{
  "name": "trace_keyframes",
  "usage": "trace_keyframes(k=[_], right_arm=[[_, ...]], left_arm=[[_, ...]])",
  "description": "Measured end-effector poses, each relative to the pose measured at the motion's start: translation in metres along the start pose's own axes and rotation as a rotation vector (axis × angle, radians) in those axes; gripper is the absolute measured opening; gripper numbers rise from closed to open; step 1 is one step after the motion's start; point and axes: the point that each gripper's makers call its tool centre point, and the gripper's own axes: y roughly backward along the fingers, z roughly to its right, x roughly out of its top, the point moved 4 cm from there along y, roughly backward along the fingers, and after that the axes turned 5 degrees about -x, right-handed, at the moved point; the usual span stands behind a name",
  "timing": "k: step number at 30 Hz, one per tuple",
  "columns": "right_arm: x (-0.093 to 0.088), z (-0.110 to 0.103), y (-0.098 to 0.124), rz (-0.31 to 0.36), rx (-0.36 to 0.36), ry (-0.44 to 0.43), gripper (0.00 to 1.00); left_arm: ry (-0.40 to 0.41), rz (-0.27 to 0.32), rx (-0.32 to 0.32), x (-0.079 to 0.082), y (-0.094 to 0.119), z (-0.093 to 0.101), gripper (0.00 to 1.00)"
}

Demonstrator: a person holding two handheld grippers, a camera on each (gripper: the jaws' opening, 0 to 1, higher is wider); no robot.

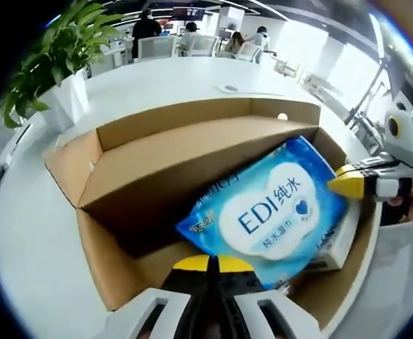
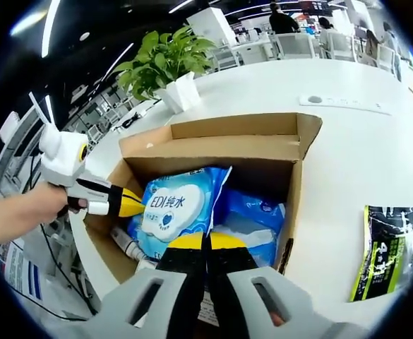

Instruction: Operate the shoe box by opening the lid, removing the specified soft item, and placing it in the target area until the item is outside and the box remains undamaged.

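Nearest to you in the left gripper view, your left gripper has its yellow-tipped jaws pressed together at the bottom edge of the blue wet-wipes pack; whether they pinch the wrapper or merely sit in front of it cannot be told. The pack stands tilted inside the open cardboard box, leaning toward the far right corner, its white label reading "EDI". A white carton lies under its right side. One cardboard flap folds inward over the left part of the box, beside the pack. Your right gripper comes in from the right, its yellow tip touching the pack's right edge.

In the right gripper view, your right gripper shows its jaws closed together too, low over the box's near wall, in front of the wipes pack; a grip on it cannot be confirmed. A second blue packet lies to the right of it inside the box. Your left gripper, held in your hand, reaches the pack's left edge.

The box sits on a white table. A black-and-green packet lies on the table to the right of the box, apart from it. Farther off stands a potted plant in a white pot, and beyond it are chairs and seated people.
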Motion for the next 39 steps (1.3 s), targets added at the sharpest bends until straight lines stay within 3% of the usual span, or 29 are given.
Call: trace_keyframes(k=[8, 19, 28, 39], right_arm=[[0.005, 0.000, 0.001, 0.007, 0.010, -0.006, 0.00], [0.021, -0.005, 0.019, 0.040, 0.027, 0.031, 0.00], [0.033, 0.006, 0.048, 0.079, 0.026, 0.048, 0.00], [0.035, 0.035, 0.088, 0.106, 0.002, 0.060, 0.00]], left_arm=[[0.025, 0.075, 0.010, 0.011, 0.022, 0.001, 0.00], [0.047, 0.163, 0.025, 0.022, 0.047, 0.016, 0.00], [0.049, 0.224, 0.019, 0.042, 0.057, 0.040, 0.00], [0.023, 0.238, 0.000, 0.060, 0.049, 0.086, 0.00]])
